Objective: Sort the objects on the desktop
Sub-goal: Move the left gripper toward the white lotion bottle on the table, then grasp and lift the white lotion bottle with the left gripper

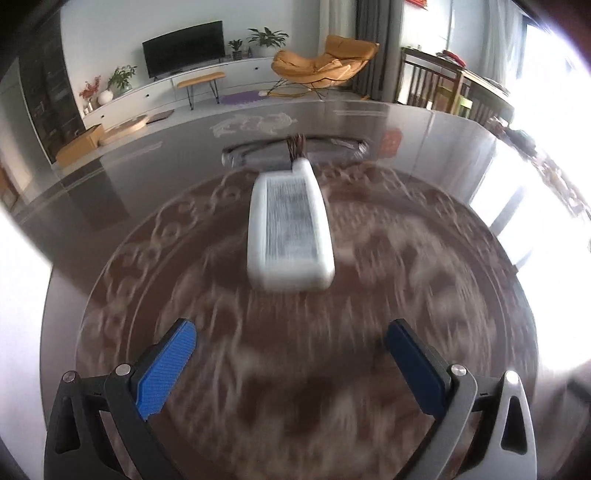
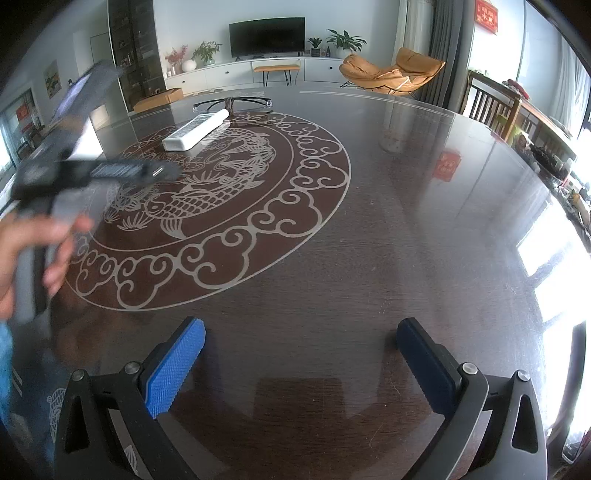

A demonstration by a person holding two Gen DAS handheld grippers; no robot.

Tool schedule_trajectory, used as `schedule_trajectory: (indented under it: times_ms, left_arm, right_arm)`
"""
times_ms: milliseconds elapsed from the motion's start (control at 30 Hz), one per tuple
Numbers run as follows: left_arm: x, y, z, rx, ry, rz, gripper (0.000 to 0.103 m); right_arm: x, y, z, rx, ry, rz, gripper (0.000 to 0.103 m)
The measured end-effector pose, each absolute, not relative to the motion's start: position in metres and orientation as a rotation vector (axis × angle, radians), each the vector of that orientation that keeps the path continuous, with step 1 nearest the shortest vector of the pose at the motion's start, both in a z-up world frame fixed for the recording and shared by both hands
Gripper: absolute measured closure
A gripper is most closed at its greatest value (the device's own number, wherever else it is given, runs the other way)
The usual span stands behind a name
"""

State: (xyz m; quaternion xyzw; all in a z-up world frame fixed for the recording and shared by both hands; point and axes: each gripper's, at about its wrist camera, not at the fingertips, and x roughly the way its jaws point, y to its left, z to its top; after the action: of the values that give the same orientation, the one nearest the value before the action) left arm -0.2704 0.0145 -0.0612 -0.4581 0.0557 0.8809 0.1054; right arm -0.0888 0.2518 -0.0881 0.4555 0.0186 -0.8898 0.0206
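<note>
**Facing a white remote on the patterned table**

Lying flat on the table's [image 2: 388, 240] carved fish medallion [image 2: 207, 192], the white remote [image 1: 290, 229] sits dead ahead of the left gripper [image 1: 290, 363], whose jaws are spread wide and empty. Only the right wrist view shows a hand [image 2: 33, 247] holding that blurred left tool beside the medallion. The right gripper [image 2: 301, 362] hangs well apart from the remote, jaws likewise wide, holding nothing. Beyond the remote, a pair of glasses [image 2: 232, 102].

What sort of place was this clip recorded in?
Most likely a home living and dining room. A television stands on a long white cabinet with potted plants, an orange lounge chair sits near the curtains, and the work happens on a dark round table with an inlaid pattern.
</note>
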Motion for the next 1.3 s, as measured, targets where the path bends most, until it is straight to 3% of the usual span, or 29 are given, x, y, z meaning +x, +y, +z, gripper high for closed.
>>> schedule_trajectory:
  times_ms: [333,367,400,467,700,1067,1200,1300]
  left_arm:
    - [-0.339,0.03,-0.061,-1.379,0.153,2.603,0.0]
    - [-0.338,0.03,-0.06,-1.376,0.154,2.616,0.011]
    - [-0.337,0.03,-0.057,-1.349,0.147,2.637,0.032]
    - [-0.332,0.027,-0.053,-1.319,0.136,2.672,0.051]
    - [-0.288,0.0,-0.053,-1.322,0.09,2.746,0.051]
    - [-0.185,-0.116,-0.055,-1.403,-0.072,2.918,0.051]
    - [-0.18,-0.114,-0.06,-1.417,-0.049,2.889,0.027]
    - [-0.183,-0.11,-0.063,-1.425,-0.028,2.872,0.02]
  right_arm:
    - [-0.089,0.252,-0.088,1.412,0.058,-2.759,0.0]
    - [-0.089,0.252,-0.088,1.412,0.058,-2.759,0.0]
    - [-0.089,0.252,-0.088,1.412,0.058,-2.759,0.0]
    - [-0.089,0.252,-0.088,1.412,0.058,-2.759,0.0]
    - [-0.089,0.252,-0.089,1.412,0.058,-2.759,0.0]
    - [-0.089,0.252,-0.089,1.412,0.058,-2.759,0.0]
    - [-0.089,0.252,-0.089,1.412,0.058,-2.759,0.0]
    - [-0.089,0.252,-0.089,1.412,0.058,-2.759,0.0]
